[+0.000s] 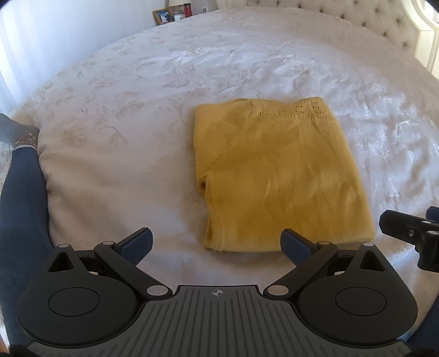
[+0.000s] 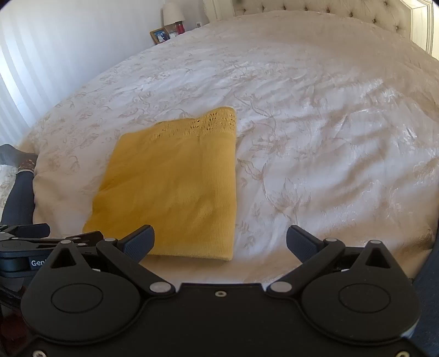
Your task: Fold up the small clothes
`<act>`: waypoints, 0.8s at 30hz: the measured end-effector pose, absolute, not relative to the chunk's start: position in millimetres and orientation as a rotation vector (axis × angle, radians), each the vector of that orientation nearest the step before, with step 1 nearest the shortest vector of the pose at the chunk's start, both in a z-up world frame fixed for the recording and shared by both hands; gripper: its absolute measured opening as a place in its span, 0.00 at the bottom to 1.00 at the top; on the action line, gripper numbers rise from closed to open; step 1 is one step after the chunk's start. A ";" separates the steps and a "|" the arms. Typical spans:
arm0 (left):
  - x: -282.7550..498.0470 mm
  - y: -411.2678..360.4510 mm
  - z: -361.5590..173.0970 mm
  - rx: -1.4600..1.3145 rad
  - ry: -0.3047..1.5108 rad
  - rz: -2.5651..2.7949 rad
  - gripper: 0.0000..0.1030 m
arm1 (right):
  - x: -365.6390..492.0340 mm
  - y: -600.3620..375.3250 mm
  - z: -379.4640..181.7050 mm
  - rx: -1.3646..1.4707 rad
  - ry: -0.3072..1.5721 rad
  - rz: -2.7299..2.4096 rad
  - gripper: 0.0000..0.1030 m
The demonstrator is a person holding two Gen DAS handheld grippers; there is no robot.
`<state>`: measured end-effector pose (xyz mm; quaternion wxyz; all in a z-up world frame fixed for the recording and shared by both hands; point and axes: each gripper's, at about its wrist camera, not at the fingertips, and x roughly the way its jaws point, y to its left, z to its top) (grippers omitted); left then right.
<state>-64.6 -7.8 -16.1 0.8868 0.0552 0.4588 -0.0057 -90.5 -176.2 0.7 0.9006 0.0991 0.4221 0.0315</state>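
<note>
Lettering reading "Gen", cut off by the foreground, shows white on a dark tag on the left hand-held gripper at the lower left of the right wrist frame; no other writing can be read. In its own view the left hand-held gripper is matte black plastic with round hubs, silver pivot pins and a ribbed grey plate bearing a small crosshair mark; its blue textured pads stand spread wide with nothing between them. The right hand-held gripper is built alike, its blue pads equally wide apart and holding nothing.

Just beyond both lies the yellow knit sweater, folded into a flat, roughly rectangular packet on the bed, at the centre of the left wrist frame and left of centre in the right. Its fabric is soft and finely ribbed, with an openwork lace band along the far edge.

The bedspread is white and glossy, woven with pale leaf and vine patterns and lightly wrinkled. A tufted, buttoned headboard runs along the upper right. At the upper left, a framed picture, a red jar and a lamp stand by the wall. A dark blue sleeve fills the left edge.
</note>
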 end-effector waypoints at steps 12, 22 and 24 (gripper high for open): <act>-63.0 -8.0 -18.5 0.109 0.964 -0.018 0.98 | -89.7 -175.7 -1.1 0.213 0.880 0.068 0.99; -62.7 -8.8 -19.7 0.102 0.969 -0.017 0.98 | -88.2 -170.7 -0.5 0.205 0.882 0.079 0.99; -63.0 -8.3 -20.1 0.103 0.970 -0.015 0.98 | -88.0 -169.5 -0.6 0.204 0.882 0.082 0.99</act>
